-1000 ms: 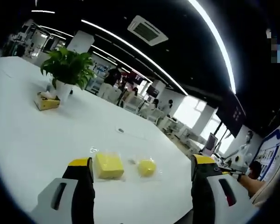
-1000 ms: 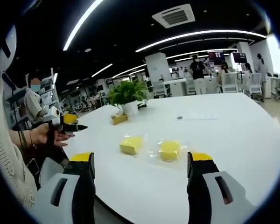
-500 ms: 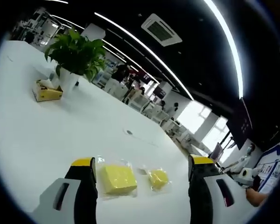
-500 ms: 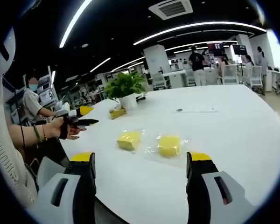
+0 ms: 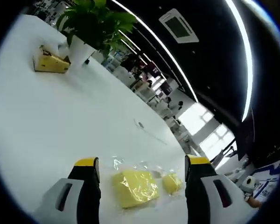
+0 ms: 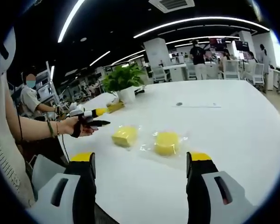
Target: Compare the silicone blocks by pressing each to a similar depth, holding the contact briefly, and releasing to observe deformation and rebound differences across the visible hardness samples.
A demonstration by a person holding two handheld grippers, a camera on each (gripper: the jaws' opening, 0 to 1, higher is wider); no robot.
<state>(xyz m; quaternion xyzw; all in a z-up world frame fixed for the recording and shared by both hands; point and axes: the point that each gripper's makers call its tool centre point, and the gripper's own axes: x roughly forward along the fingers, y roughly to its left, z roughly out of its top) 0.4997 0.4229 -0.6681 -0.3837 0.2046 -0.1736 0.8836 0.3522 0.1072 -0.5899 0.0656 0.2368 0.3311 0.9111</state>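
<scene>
Two yellow silicone blocks in clear plastic wrap lie on the white table [image 6: 233,121]. In the right gripper view the square block [image 6: 123,136] is on the left and the rounder block [image 6: 166,142] on the right. My right gripper [image 6: 141,156] is open, short of both. A hand holds my left gripper [image 6: 97,120] just left of the square block, jaws apart. In the left gripper view my left gripper [image 5: 142,161] is open, with the square block [image 5: 134,187] low between its jaws and the smaller block [image 5: 172,183] beside it.
A potted plant [image 5: 91,23] and a yellow tissue box [image 5: 50,61] stand farther along the table. In the right gripper view the plant [image 6: 122,81] is behind the blocks. People and office chairs [image 6: 231,67] fill the background. The table edge runs near my right gripper.
The hand has carried my left gripper toward the square block, which now sits larger and lower between its jaws. The right gripper has barely moved.
</scene>
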